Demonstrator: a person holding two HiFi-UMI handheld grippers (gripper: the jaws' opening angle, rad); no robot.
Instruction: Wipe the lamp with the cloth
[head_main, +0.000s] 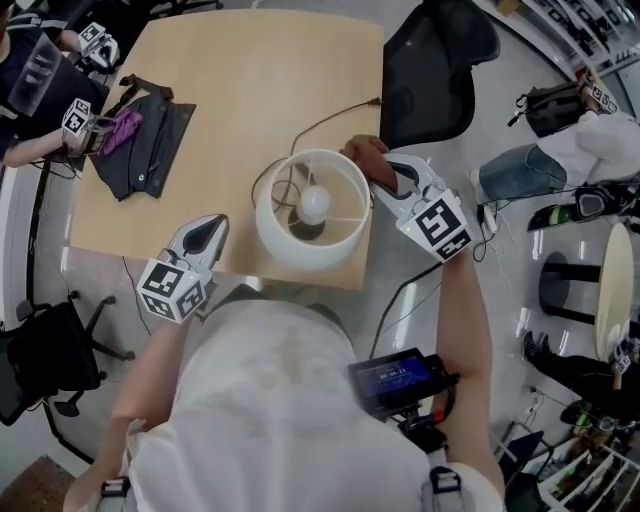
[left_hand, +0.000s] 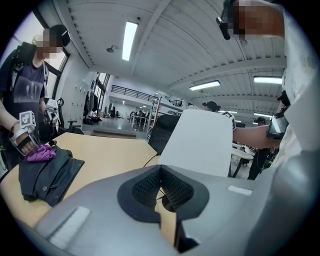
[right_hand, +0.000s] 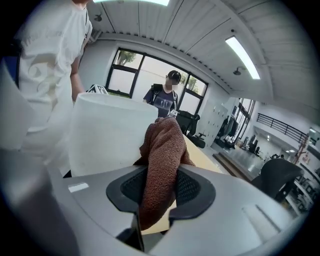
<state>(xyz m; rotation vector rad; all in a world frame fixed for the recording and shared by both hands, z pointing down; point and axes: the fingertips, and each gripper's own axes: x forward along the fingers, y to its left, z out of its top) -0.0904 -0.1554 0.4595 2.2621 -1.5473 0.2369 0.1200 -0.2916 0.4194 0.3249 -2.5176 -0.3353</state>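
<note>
Cloth (right_hand: 162, 150), nubby brown towelling, bunches beside smooth white cylindrical lampshade (head_main: 305, 248).

I can read no words or numbers anywhere. The left cube (head_main: 172, 290) behind my left gripper (head_main: 214, 226) and the right cube (head_main: 441, 226) behind my right gripper (head_main: 386, 172) carry only square black-and-white markers. The blue screen (head_main: 398, 378) further back shows print too small to read.

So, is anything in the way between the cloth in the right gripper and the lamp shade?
Nothing visible stands in the way. The right gripper is shut on the brown cloth and sits close beside the right side of the white lamp shade, with nothing between cloth and shade.
</note>
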